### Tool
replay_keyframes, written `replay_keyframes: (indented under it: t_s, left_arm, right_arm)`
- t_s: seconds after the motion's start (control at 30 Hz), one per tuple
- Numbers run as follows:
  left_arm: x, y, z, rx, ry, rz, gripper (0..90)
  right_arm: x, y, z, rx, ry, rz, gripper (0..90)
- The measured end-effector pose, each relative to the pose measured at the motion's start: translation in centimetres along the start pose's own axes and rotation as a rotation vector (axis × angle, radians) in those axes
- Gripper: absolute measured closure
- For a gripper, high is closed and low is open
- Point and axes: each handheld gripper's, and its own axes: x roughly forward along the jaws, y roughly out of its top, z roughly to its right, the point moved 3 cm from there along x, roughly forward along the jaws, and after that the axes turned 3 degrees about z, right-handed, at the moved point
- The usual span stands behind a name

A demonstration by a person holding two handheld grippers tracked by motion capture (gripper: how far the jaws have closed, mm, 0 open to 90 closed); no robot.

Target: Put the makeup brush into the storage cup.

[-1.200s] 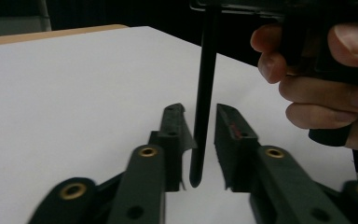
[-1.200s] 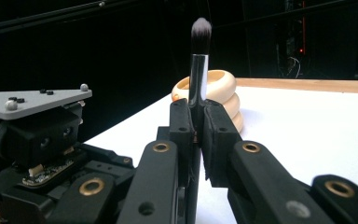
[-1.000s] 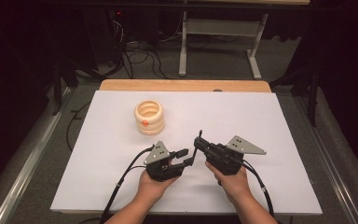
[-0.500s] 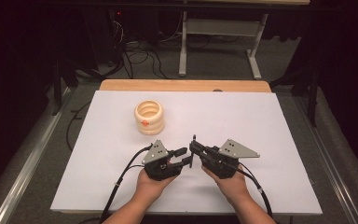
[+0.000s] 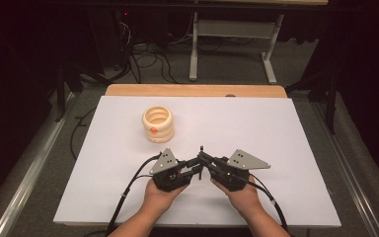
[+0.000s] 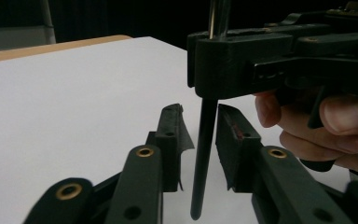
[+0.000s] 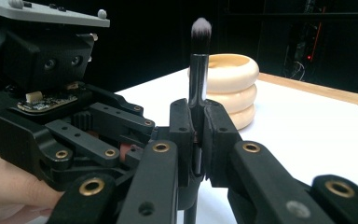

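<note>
A slim black makeup brush [image 7: 199, 70] with a dark bristle tip stands upright, and my right gripper [image 7: 198, 107] is shut on its handle. From the high view the brush [image 5: 202, 149] rises between the two hands at the table's front middle. My left gripper [image 6: 200, 112] faces the right gripper [image 5: 203, 159], and the brush's lower handle [image 6: 204, 140] stands between its jaws. Those jaws have just been closing, and a small gap remains on each side of the handle. The left gripper [image 5: 193, 169] almost touches the right one.
A cream ringed holder [image 5: 158, 123] stands on the white table top [image 5: 276, 138] behind and left of the hands; it is also behind the brush as the cream holder [image 7: 230, 88]. A wooden strip [image 5: 197, 90] runs along the far edge. Cables trail off the front.
My right gripper has carried the brush left until its handle sits between the left jaws. The left jaws have narrowed around it.
</note>
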Motion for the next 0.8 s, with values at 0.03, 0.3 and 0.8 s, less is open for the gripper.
replay_keyframes:
  t_s: [0.03,0.3,0.8]
  left_arm:
    - [-0.01,0.02,0.01,-0.004,-0.005,0.0,73.1]
    - [-0.08,0.1,0.11,-0.002,-0.015,0.0,80.2]
    - [-0.05,0.25,0.36,0.024,-0.01,0.002,83.4]
  right_arm:
    - [0.01,-0.01,-0.01,-0.003,0.0,-0.001,85.6]
    - [0.09,-0.04,-0.18,0.002,0.01,-0.002,85.6]
    - [-0.01,0.06,-0.12,0.008,0.011,0.002,82.8]
